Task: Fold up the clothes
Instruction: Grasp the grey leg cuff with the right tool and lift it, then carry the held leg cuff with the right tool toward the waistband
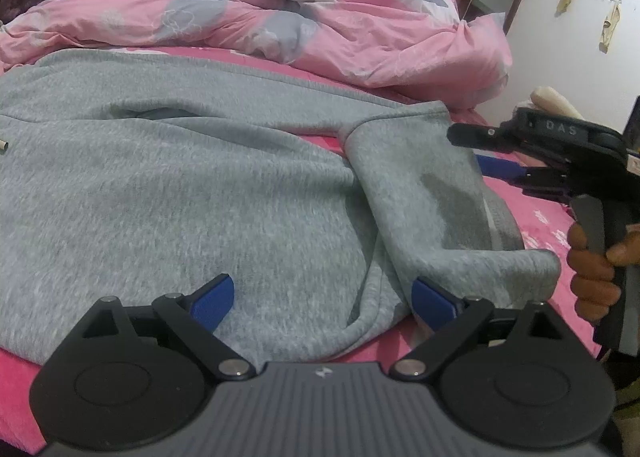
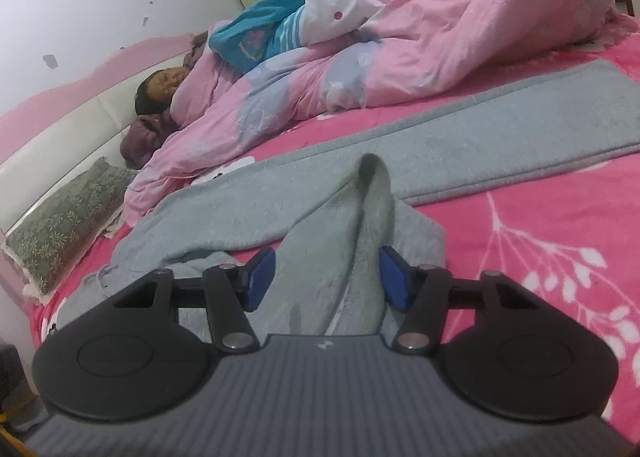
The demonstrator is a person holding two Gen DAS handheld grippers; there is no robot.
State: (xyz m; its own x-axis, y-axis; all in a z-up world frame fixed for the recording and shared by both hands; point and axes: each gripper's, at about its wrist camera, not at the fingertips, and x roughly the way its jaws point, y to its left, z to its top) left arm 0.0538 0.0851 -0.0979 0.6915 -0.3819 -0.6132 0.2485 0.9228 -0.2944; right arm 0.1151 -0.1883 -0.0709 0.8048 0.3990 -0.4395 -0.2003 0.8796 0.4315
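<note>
Grey fleece hoodie [image 1: 200, 185] lies flat on the pink bed [image 2: 540, 237], directly ahead of both tongs.
Right tongs [image 2: 326, 277] half-open, straddling its raised sleeve fold [image 2: 372, 217] — nearer; left tongs [image 1: 320, 301] wide open, empty — over the hem.

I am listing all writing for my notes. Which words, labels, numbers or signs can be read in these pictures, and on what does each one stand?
"DAS": pale letters on the black body of the right gripper, seen in the left wrist view.
Small pale emblem on each gripper's grey ribbed housing: a mark, no letters.
White marks on the pink patterned bedsheet: too blurred to read.
</note>
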